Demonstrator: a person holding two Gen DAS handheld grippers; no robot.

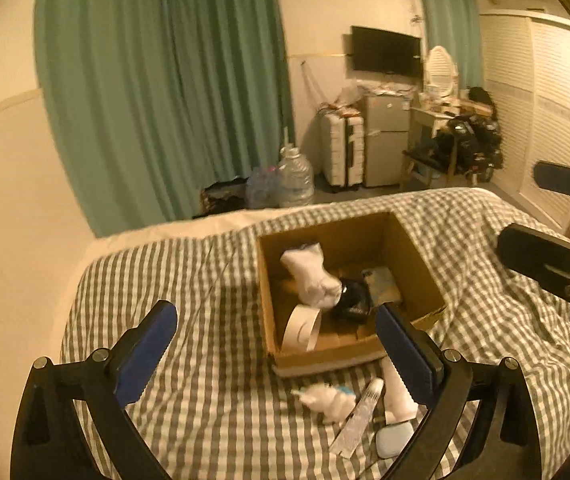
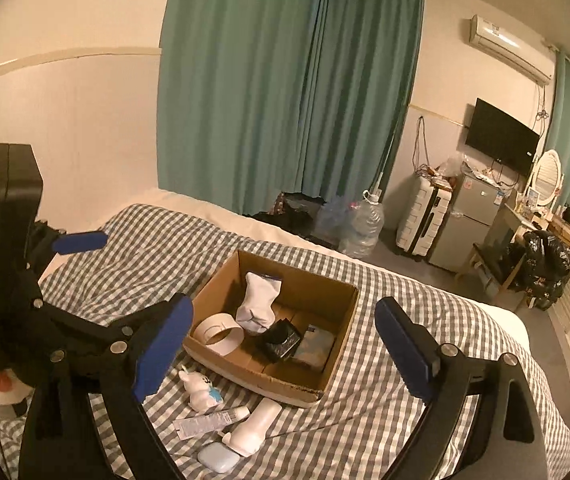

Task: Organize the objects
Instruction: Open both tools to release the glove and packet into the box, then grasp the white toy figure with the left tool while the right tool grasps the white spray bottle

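Left gripper and right gripper are showing black frames, blue serrated pads, silver screws.

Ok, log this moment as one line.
left gripper open, empty | right gripper open, empty | box part filled | bunny, tube outside on bed

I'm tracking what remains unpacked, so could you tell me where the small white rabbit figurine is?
The small white rabbit figurine lies on the checked bedspread just outside the cardboard box, beside the white tube.
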